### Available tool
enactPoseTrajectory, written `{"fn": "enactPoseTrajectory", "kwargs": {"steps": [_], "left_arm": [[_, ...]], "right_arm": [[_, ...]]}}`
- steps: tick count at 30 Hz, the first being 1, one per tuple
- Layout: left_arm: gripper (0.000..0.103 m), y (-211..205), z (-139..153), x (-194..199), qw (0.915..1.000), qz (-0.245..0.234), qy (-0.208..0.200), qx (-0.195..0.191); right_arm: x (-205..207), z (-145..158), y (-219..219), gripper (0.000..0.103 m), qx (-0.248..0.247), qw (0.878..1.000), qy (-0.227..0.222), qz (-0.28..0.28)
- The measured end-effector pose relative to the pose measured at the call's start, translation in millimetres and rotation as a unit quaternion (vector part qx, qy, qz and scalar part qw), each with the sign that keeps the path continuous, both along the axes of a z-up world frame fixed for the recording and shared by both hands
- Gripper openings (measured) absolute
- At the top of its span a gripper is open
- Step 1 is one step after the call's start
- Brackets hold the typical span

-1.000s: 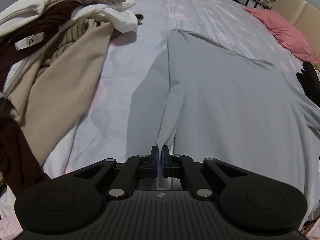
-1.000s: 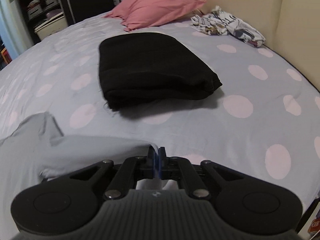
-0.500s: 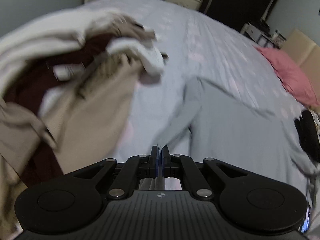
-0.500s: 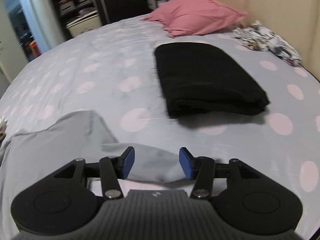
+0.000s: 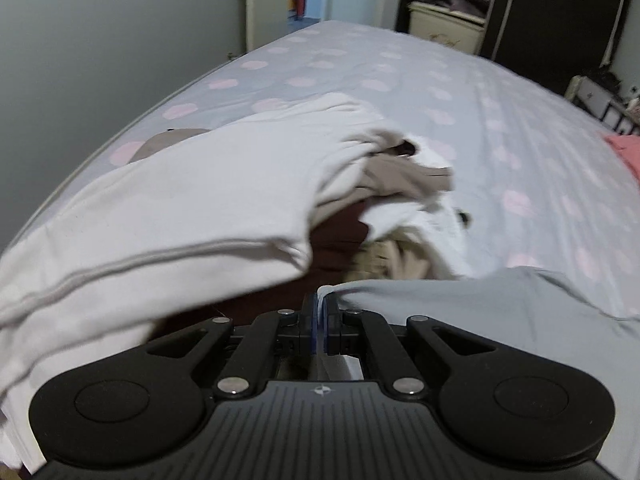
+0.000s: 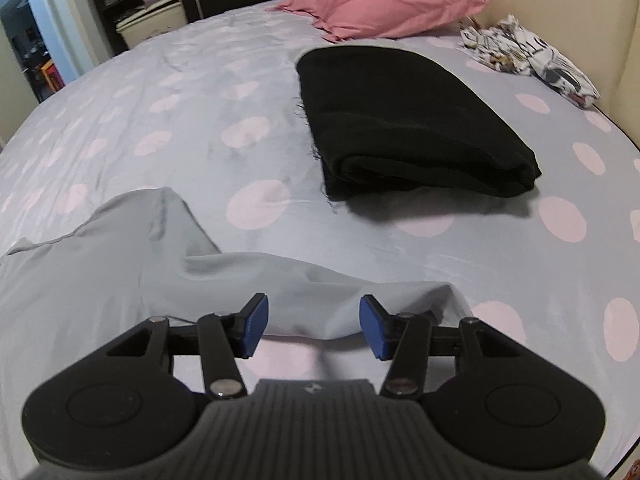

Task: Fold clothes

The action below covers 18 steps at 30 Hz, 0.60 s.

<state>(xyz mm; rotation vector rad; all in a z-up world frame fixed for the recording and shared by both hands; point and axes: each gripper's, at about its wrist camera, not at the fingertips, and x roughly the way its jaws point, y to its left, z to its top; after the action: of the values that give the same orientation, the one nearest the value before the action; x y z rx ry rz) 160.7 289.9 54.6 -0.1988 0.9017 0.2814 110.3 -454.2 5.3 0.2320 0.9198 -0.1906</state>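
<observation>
Here the left gripper (image 5: 320, 322) is clenched on a thin edge of the grey garment (image 5: 500, 304), which trails off to the right of its jaws and spreads over the dotted bedsheet (image 5: 400, 80). That pinch likely serves to draw the fabric taut or carry one side across for a fold. The right gripper (image 6: 312, 330) stands released, its blue pads (image 6: 254, 330) apart over the near hem of the same grey garment (image 6: 100, 264), touching nothing; its jaws have just been opening, and no cloth sits between them, so this corner seems laid down on purpose.

Far right of it, a black folded garment (image 6: 400, 120) lies flat, probably a finished piece set aside, with a pink pillow (image 6: 380, 4) and a crumpled printed cloth (image 6: 528, 48) beyond.

In the left view a pile of unfolded clothes (image 5: 180, 208), white, beige and dark red, is blurred and cut off at the left edge, so the items cannot be counted. How much grey cloth the left jaws hold is hidden by the gripper body.
</observation>
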Motion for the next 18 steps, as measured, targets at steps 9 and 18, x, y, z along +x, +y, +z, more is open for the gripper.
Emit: {"fn": "enactPoseTrajectory", "kwargs": {"steps": [9,18], "left_arm": [[0.020,-16.1,3.0,-3.7,0.9995,-0.020,-0.023,-0.004],[0.036,-71.5,23.1,-24.7,0.9952,-0.074,-0.063,0.007]], "right_arm": [[-21.3,-3.4,-44.6,0.054,0.010,0.998,0.002,-0.062],[-79.3,-1.3,-53.8,0.064,0.013,0.998,0.015,-0.067]]}}
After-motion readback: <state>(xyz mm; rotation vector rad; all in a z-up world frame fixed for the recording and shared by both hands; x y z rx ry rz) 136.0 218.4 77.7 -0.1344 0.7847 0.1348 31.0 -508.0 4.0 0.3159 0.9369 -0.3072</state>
